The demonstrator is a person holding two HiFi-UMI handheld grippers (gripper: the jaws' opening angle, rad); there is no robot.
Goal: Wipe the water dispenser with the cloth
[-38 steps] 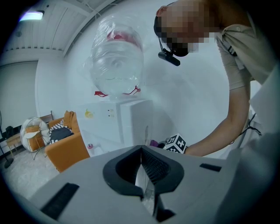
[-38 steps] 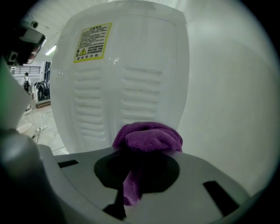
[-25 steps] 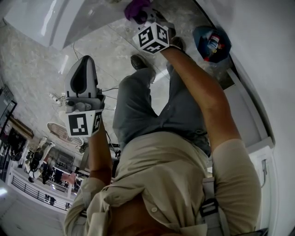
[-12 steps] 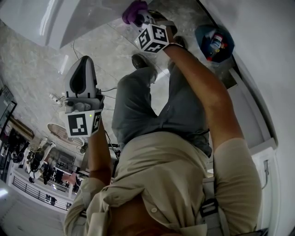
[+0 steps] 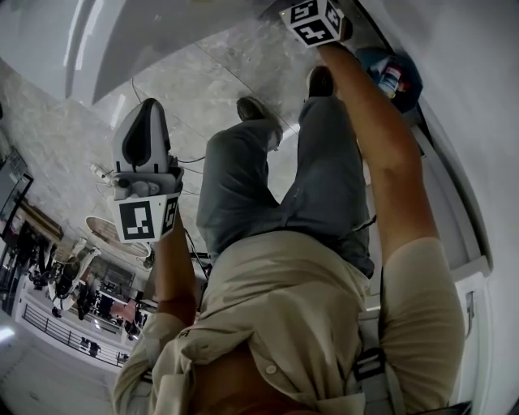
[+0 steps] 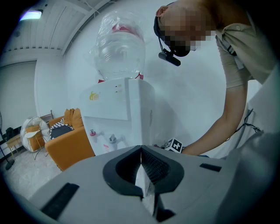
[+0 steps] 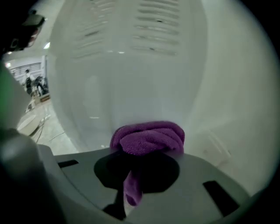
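The white water dispenser (image 6: 127, 105), with a clear bottle (image 6: 120, 50) on top, stands ahead in the left gripper view. In the right gripper view its vented white panel (image 7: 131, 65) fills the frame. My right gripper (image 7: 140, 162) is shut on a bunched purple cloth (image 7: 148, 138), which lies against that panel. In the head view only the right gripper's marker cube (image 5: 315, 20) shows, at the top edge, and the cloth is out of frame. My left gripper (image 5: 146, 174) is held off to the left, away from the dispenser. Its jaws meet with nothing between them (image 6: 141, 153).
A blue bin (image 5: 389, 77) holding a bottle sits on the floor by the white wall at right. An orange sofa (image 6: 70, 135) and a fan (image 6: 30, 129) stand left of the dispenser. Cables (image 5: 190, 158) trail over the marble floor near the person's feet.
My right gripper has moved farther forward and to the right along the dispenser, carrying the purple cloth out of the head view's top edge. The left gripper has stayed put.
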